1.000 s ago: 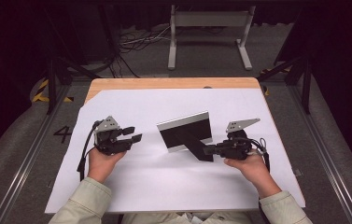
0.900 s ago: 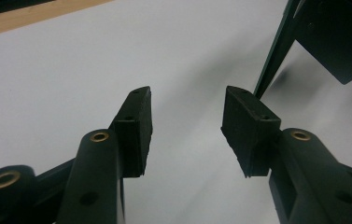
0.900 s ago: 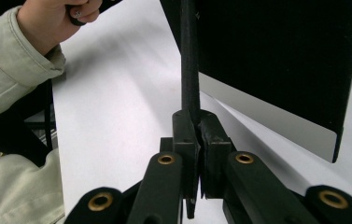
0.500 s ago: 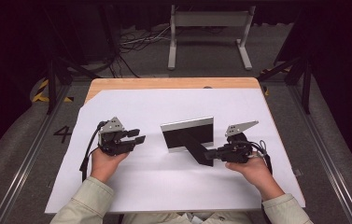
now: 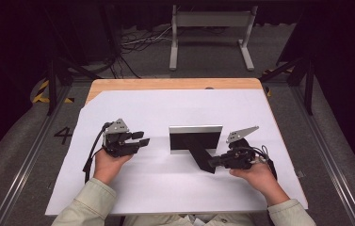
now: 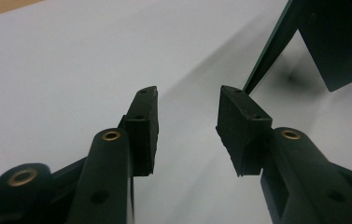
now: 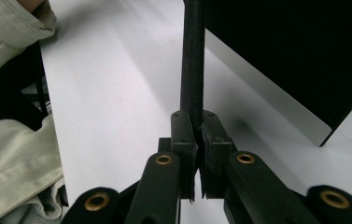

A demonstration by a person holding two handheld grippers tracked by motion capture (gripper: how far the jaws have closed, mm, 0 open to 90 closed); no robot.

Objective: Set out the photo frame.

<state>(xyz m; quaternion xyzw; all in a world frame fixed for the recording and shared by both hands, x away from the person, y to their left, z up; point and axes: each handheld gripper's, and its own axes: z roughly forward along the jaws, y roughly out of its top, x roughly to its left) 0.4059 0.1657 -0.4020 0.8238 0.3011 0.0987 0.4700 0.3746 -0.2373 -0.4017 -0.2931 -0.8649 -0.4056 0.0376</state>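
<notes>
wooden table (image 5: pixel 165 84), white sheet (image 5: pixel 165 179), standing frame (image 5: pixel 196 139)

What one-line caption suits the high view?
Right hand-held gripper pinches the picture frame by its rear stand; left hand-held gripper waits open.

The person is wearing pale green sleeves (image 5: pixel 92 202). The left gripper (image 5: pixel 140 138) and right gripper (image 5: pixel 211 163) are showing black jaws, brass rings, grey plates and black cables.

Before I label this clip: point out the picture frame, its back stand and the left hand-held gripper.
picture frame (image 5: pixel 195 130), high view, silver top edge.
back stand (image 7: pixel 193 56), right gripper view, its thin edge.
left hand-held gripper (image 6: pixel 186 133), left gripper view, between its fingertips.
</notes>
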